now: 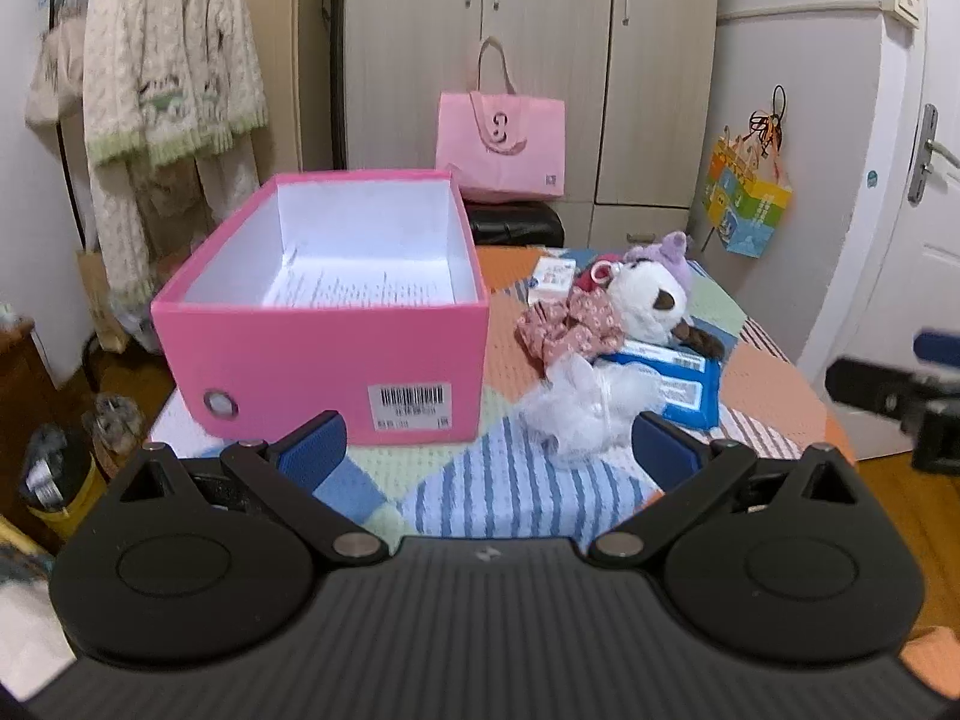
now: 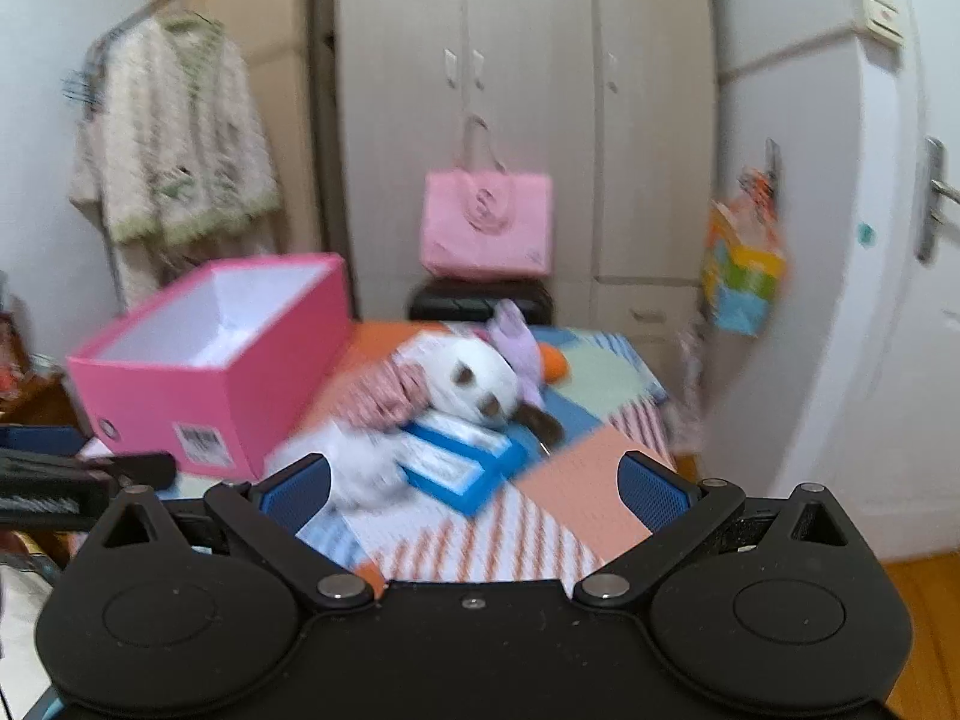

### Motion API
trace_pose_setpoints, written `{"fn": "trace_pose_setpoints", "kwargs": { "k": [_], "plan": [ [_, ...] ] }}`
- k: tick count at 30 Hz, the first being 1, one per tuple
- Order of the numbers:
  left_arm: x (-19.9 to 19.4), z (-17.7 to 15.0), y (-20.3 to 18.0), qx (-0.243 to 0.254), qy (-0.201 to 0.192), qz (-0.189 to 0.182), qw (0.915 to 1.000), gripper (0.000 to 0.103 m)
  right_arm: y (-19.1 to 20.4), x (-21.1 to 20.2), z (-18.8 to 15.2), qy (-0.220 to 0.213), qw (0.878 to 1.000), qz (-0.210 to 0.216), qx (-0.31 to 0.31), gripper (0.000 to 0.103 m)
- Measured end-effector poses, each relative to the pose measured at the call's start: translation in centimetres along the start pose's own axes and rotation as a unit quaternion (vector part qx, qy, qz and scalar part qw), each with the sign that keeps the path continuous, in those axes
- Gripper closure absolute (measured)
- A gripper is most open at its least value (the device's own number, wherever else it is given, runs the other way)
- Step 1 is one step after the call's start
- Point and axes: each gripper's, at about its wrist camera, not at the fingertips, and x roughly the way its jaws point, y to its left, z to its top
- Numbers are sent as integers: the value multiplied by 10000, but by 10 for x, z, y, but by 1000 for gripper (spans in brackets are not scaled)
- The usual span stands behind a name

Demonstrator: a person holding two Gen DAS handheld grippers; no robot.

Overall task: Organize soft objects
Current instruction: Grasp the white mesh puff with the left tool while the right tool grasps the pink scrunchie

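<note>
Both your left gripper (image 1: 489,450) and right gripper (image 2: 474,489) are spread wide, holding nothing. Just right of the pink box (image 1: 318,360), the white fluffy piece (image 1: 576,408) lies nearest; beyond it, the floral scrunchie (image 1: 564,327) and white plush toy (image 1: 651,300) rest on blue packets (image 1: 684,387).

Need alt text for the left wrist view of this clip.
The open left gripper hovers above a patchwork cloth, facing an open pink box holding only a printed sheet. Right of the box, a white fluffy item, floral scrunchie and white plush toy lie on blue packets.
</note>
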Motion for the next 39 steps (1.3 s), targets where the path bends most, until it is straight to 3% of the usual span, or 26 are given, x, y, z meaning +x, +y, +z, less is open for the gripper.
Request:
{"fn": "trace_pose_setpoints", "kwargs": {
  "k": [3,6,11,15,23,30,39],
  "plan": [
    [5,3,-5,64,-215,49,9997,3,-2,7,8,-204,9991,272,-251,0],
    [14,6,-1,-239,-438,-140,9987,3,-8,18,13,-448,9960,659,-394,0],
    [33,5,-16,130,-580,-446,9972,3,-21,50,23,-281,9900,1345,-314,0],
    [54,3,-30,318,-466,-849,9948,3,-30,73,34,-219,9862,1614,-286,0],
    [100,-6,-52,459,28,-1128,9926,8,-25,112,40,181,9693,2379,-593,9],
    [134,-11,-62,516,151,-835,9951,9,-11,156,41,626,9551,2717,-998,12],
    [154,-16,-51,113,279,-1130,9931,9,6,201,50,933,9465,2771,-1369,12]
  ]
}}
